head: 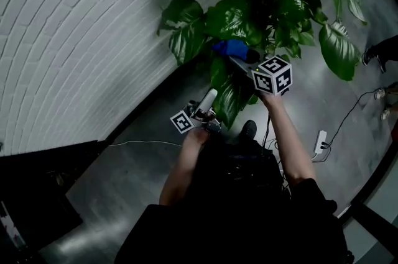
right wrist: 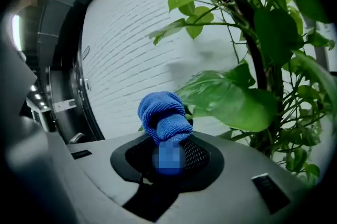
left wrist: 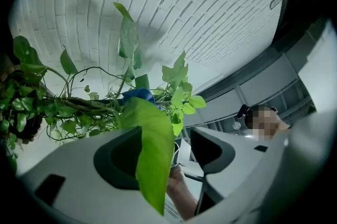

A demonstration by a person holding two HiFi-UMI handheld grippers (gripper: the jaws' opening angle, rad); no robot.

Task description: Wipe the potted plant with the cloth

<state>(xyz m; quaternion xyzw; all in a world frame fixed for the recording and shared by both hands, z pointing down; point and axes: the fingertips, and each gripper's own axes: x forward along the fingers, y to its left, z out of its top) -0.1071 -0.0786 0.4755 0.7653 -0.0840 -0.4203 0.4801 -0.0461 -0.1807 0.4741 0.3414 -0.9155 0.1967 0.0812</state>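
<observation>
White brick wall (head: pixel 74 39) backs the potted plant (head: pixel 239 14); a power strip (head: pixel 320 143) lies on the grey floor (head: pixel 143 157). The left gripper (left wrist: pixel 179 150) angles upward, fingers apart, with a green leaf (left wrist: pixel 150 149) hanging between them. The right gripper (right wrist: pixel 167 138), arm extended, has its fingers clamped on the bunched blue cloth (right wrist: pixel 164 115), just beside a broad glossy leaf (right wrist: pixel 231 101) among the foliage.

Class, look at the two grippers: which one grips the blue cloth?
The right gripper, jaws shut on the blue cloth; the left gripper stands open with only a green leaf between its jaws.
</observation>
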